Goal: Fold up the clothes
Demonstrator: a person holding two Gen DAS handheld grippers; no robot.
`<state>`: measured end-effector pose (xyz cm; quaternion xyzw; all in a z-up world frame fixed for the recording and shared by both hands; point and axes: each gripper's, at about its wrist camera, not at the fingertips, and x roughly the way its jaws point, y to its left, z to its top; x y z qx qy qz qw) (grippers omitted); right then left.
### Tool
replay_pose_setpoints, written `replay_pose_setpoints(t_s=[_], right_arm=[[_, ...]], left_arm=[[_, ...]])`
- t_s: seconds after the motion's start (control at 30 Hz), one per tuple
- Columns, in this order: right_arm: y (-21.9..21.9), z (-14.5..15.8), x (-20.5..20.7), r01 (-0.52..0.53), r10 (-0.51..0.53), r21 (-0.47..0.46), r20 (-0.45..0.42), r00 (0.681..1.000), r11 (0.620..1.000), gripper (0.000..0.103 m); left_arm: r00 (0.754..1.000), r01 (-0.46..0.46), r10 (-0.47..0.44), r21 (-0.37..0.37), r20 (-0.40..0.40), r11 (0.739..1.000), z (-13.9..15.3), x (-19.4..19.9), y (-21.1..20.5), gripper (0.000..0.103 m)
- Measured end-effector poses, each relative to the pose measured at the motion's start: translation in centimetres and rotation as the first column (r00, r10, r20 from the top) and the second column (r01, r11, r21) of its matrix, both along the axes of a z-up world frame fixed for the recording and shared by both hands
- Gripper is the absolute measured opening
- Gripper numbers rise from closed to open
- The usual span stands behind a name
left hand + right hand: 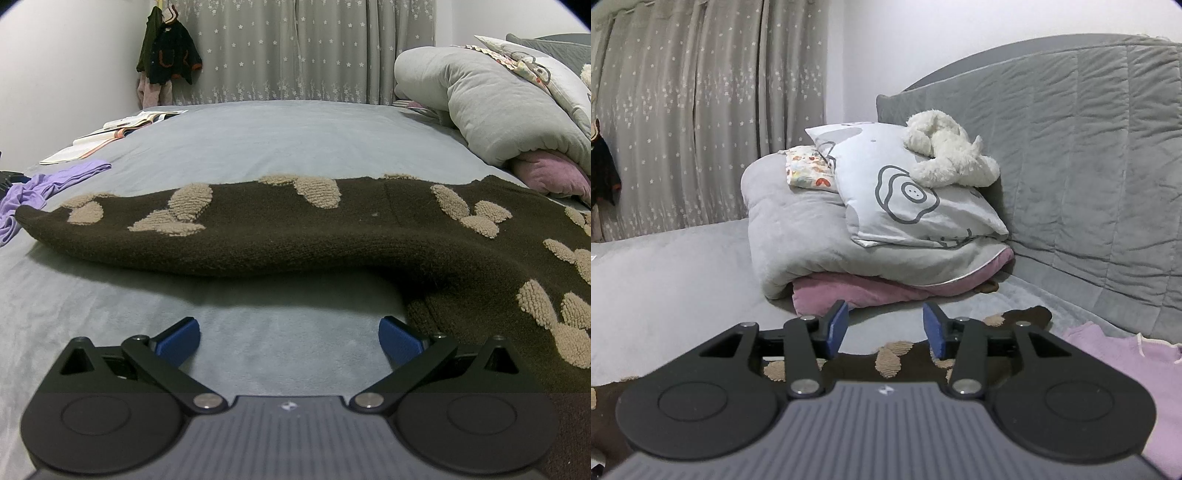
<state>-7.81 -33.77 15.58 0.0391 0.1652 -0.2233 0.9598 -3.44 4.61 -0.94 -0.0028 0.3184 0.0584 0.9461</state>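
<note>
Both the left gripper (289, 341) and right gripper (885, 328) look alike — black linkage arms, silver pivot screws, blue finger pads (180, 340), ribbed grey housing.

The left tongs (289, 341) were held low and roughly level, pointing forward, their two blue pads (180, 341) spread wide apart with nothing between them. The black linkage arms splayed outward from the grey ribbed body, which sat square in the wrist view. The right tongs (885, 328) were also level and pointed forward, carried somewhat higher. Their blue pads (837, 326) stood parted, though less widely than the left pair, and gripped nothing. Their linkage arms ran closer to straight ahead. Neither wrist view showed the hands or sleeves of the person holding them; only the tools themselves were visible.
</note>
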Motion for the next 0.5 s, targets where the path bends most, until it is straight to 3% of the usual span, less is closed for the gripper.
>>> replay_pose_setpoints(t_s=[0.23,0.4,0.5], right_arm=[[-0.2,0.7,-1.3,0.002,-0.004,0.036,0.065,0.998,0.999,0.051],[-1.5,-0.6,-1.7,-0.027,0.024,0.062,0.046,0.999,0.998,0.053],[-2.4,-1.5,-1.8,-0.045,0.043,0.076,0.032,0.999,0.996,0.070]], left_arm=[[1.000,0.000,0.000,0.000,0.000,1.000,0.0,0.0,0.0,0.103],[1.000,0.000,0.000,-0.001,0.000,1.000,0.0,0.0,0.0,0.103],[1.000,0.000,0.000,0.000,0.000,1.000,0.0,0.0,0.0,0.103]])
